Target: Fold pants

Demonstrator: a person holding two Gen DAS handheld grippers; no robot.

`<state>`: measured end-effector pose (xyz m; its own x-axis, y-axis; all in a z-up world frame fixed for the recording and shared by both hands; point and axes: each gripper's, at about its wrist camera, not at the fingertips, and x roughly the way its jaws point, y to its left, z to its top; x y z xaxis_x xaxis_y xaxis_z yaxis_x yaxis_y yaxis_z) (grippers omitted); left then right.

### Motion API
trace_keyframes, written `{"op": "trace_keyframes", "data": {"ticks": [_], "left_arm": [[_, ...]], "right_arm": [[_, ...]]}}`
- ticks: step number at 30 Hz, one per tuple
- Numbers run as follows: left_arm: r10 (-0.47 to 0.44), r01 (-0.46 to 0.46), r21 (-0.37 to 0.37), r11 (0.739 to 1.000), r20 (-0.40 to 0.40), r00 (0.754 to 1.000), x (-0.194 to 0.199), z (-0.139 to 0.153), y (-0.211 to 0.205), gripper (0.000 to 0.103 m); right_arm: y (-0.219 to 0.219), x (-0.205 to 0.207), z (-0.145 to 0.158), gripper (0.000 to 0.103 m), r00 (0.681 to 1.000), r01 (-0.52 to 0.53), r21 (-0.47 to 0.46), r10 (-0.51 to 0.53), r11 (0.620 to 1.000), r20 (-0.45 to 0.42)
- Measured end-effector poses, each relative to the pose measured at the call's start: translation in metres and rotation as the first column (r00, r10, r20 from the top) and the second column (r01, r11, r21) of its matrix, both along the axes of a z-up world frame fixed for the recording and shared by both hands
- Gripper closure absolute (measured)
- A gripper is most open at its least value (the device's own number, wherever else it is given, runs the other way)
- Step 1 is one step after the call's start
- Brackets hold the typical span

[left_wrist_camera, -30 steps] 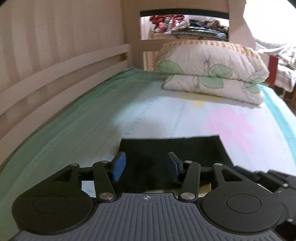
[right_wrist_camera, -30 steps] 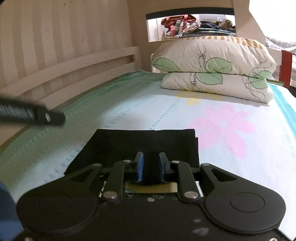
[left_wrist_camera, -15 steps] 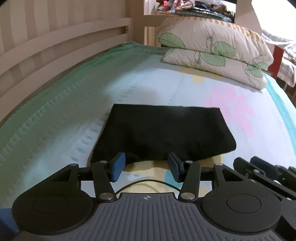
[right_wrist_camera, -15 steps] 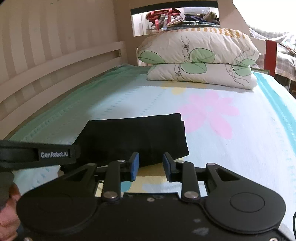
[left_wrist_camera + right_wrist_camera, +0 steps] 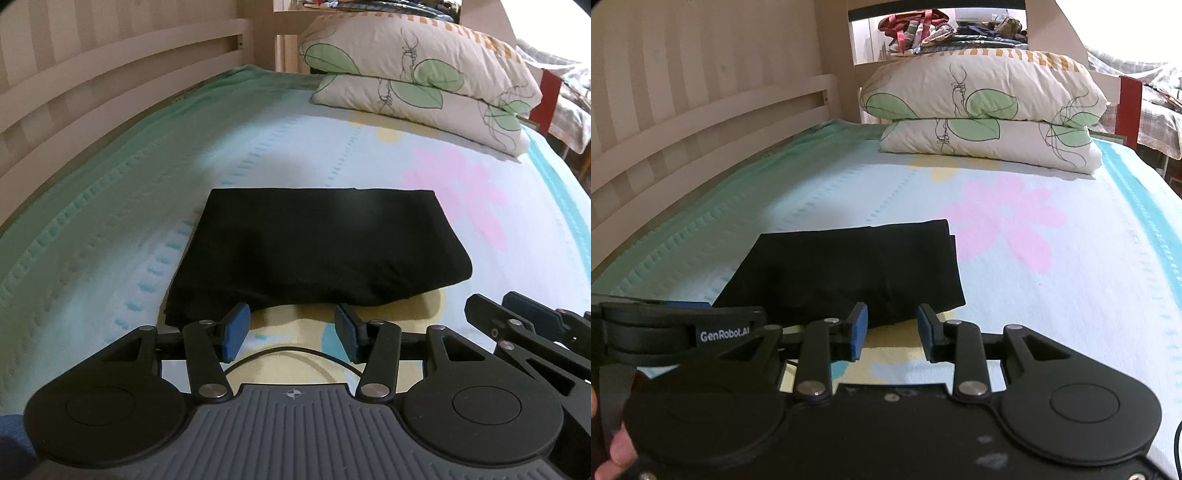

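The black pants point(image 5: 314, 243) lie folded into a flat rectangle on the bed, also in the right wrist view point(image 5: 849, 269). My left gripper point(image 5: 291, 328) is open and empty, just short of the fold's near edge. My right gripper point(image 5: 892, 325) is open and empty, at the near right edge of the fold. The right gripper also shows at the right edge of the left wrist view point(image 5: 524, 325). The left gripper shows at the left of the right wrist view point(image 5: 679, 325).
The bed sheet point(image 5: 461, 192) is pale with green stripes and a pink flower. Two stacked leaf-print pillows point(image 5: 982, 110) lie at the far end. A wooden slatted rail point(image 5: 110, 85) runs along the left. A thin black cable point(image 5: 291, 352) lies under the left gripper.
Both grippers have pulled back from the pants. The right gripper was shut on the fold's near edge and has opened and let go. The left gripper stayed open.
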<state>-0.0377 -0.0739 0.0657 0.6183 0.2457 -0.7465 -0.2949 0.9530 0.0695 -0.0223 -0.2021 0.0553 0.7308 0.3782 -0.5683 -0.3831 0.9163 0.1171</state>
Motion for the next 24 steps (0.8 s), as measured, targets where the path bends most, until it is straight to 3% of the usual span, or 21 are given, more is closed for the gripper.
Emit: {"op": "trace_keyframes", "data": {"ticks": [24], "left_arm": [[-0.012, 0.012, -0.009, 1.000, -0.023, 1.000, 0.0015, -0.0017, -0.0021, 0.054]], "right_arm": [[0.0025, 0.0100, -0.0029, 0.070, 1.000, -0.006, 0.001, 0.006, 1.000, -0.021]]}}
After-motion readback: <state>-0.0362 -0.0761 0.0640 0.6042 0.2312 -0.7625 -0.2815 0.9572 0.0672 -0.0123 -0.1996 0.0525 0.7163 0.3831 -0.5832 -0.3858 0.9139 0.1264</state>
